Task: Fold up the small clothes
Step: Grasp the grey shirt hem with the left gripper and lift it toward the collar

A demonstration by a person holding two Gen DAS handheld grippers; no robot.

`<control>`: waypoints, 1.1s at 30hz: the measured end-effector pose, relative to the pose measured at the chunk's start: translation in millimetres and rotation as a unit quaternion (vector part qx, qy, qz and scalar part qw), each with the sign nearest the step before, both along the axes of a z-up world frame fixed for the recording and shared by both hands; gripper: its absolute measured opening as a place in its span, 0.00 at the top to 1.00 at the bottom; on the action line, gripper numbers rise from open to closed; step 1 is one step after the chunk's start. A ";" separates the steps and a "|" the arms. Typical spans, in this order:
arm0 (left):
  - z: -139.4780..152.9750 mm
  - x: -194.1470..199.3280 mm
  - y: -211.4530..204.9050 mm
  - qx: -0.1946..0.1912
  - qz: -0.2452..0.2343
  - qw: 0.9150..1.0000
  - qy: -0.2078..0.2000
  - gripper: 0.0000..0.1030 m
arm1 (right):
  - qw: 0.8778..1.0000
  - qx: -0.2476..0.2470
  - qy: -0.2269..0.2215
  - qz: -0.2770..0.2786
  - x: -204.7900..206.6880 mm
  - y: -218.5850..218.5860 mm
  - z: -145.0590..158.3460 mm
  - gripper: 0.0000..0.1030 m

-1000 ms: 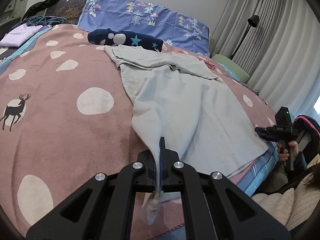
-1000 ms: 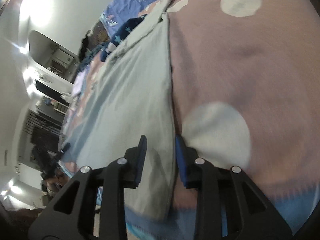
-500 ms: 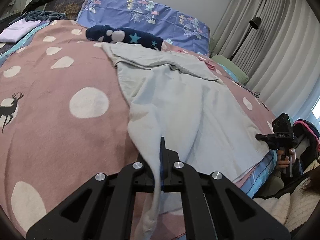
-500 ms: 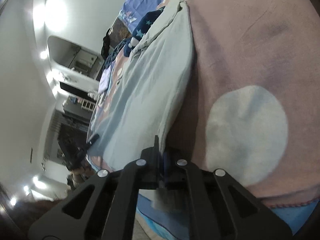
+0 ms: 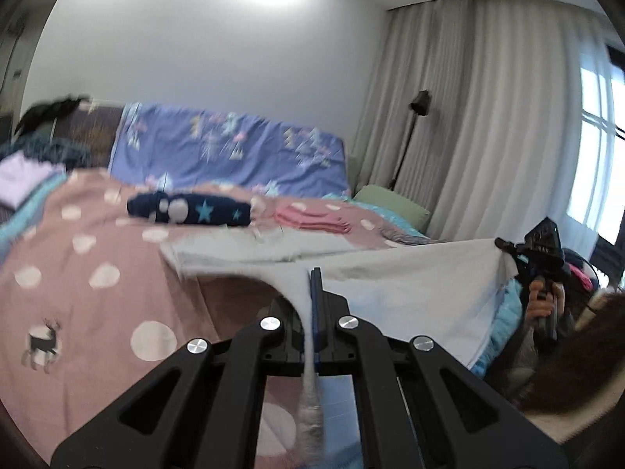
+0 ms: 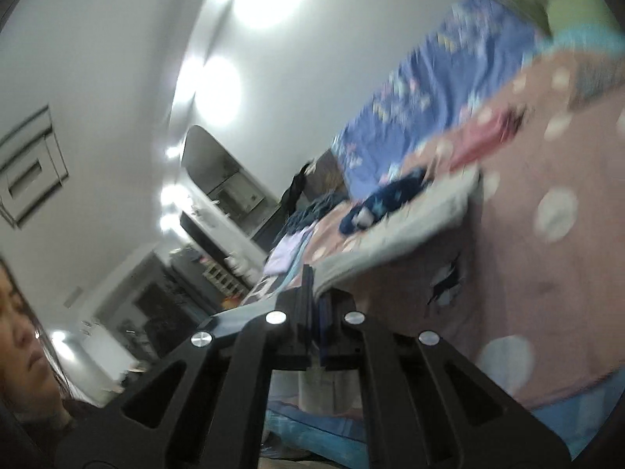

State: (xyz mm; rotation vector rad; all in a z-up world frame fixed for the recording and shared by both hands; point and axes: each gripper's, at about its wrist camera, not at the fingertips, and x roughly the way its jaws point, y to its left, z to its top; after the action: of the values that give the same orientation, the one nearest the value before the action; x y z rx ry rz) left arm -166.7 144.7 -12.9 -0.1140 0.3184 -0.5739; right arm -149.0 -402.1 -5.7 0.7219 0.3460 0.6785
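We see the left gripper (image 5: 312, 293) clamped tight on one corner of the pale grey garment (image 5: 410, 297), right gripper (image 6: 312, 293) pinched on the other corner (both views blurred). The garment's near edge hangs stretched between them above the pink dotted bedspread (image 5: 97, 281); its far end rests on the bed beside the navy star cloth (image 5: 191, 211).

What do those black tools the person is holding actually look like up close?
Each is matte black plastic. The left gripper has angular arms with triangular cut-outs, round silver screws and thin fingers with blue pads. The right gripper is the same design.
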 end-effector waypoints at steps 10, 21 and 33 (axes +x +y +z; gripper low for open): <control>-17.9 6.1 -16.8 0.036 -0.003 0.999 0.035 0.98 | 0.997 -0.012 0.059 -0.044 14.5 -3.5 -36.2 0.98; -25.5 116.3 -12.2 0.026 0.034 0.996 0.073 0.98 | 0.993 -0.091 0.050 -0.064 123.0 15.6 -27.8 0.98; -53.4 258.5 -3.7 0.046 0.087 0.987 0.128 0.98 | 0.978 -0.122 0.144 -0.089 282.8 16.2 -57.9 0.97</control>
State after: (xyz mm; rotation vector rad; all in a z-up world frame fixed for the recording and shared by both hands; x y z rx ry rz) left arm 91.8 141.0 -66.3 -0.1250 0.5793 -0.3694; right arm 133.8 -385.9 -63.6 0.6074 0.6112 0.3530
